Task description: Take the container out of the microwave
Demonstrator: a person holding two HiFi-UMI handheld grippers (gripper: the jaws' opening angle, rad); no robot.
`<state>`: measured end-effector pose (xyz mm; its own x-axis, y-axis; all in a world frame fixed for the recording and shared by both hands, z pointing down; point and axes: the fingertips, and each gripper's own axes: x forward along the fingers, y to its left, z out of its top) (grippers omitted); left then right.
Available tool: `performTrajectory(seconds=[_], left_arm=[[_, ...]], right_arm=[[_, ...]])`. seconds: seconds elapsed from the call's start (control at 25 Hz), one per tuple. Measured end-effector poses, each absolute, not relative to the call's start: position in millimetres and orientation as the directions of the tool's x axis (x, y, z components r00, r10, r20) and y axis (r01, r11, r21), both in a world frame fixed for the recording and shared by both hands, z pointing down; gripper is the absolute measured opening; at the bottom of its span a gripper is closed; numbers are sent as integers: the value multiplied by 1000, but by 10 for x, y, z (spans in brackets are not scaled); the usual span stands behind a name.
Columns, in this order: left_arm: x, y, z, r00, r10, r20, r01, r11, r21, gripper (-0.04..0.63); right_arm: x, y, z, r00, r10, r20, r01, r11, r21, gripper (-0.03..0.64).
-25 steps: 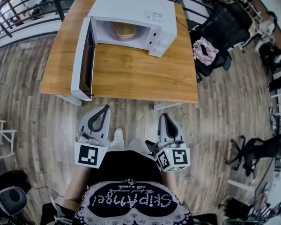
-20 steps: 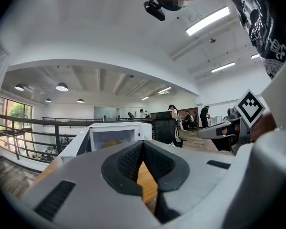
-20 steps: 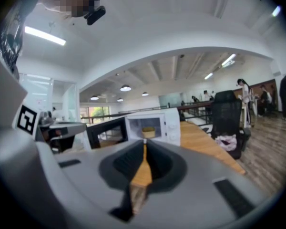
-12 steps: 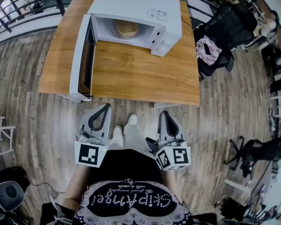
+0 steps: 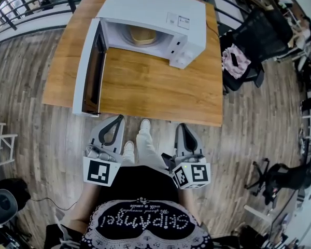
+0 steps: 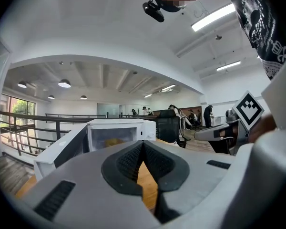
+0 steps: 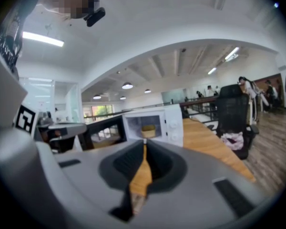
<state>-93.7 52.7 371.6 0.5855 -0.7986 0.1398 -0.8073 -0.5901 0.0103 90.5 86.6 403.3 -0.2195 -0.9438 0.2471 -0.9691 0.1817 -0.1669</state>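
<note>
A white microwave (image 5: 155, 12) stands at the far side of a wooden table (image 5: 150, 90), its door (image 5: 89, 69) swung wide open to the left. Inside sits a tan container (image 5: 141, 35), also visible as a small tan shape in the left gripper view (image 6: 115, 140) and the right gripper view (image 7: 148, 129). My left gripper (image 5: 115, 119) and right gripper (image 5: 181, 127) are held side by side just short of the table's near edge, both pointing at the microwave. Each one's jaws meet at the tips with nothing between them.
The open door reaches the table's near left corner. A black office chair (image 5: 249, 40) with a pink cloth (image 5: 237, 60) stands to the right of the table. A dark railing (image 5: 20, 7) runs behind the table at the left. The person's shoe (image 5: 144, 124) shows between the grippers.
The table and microwave have come closer in the head view. The person has stepped forward, a leg and shoe now showing between the grippers. Both grippers stay shut.
</note>
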Motion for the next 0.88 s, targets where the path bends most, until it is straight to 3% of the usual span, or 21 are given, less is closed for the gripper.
performTrajectory(seconds=[0.88], left_arm=[[-615,-876,3602,423,-896,137,-905,-423,29,28]], right_arm=[[1439,-704,4089,-369,-893,257,-925,326,-193,40]])
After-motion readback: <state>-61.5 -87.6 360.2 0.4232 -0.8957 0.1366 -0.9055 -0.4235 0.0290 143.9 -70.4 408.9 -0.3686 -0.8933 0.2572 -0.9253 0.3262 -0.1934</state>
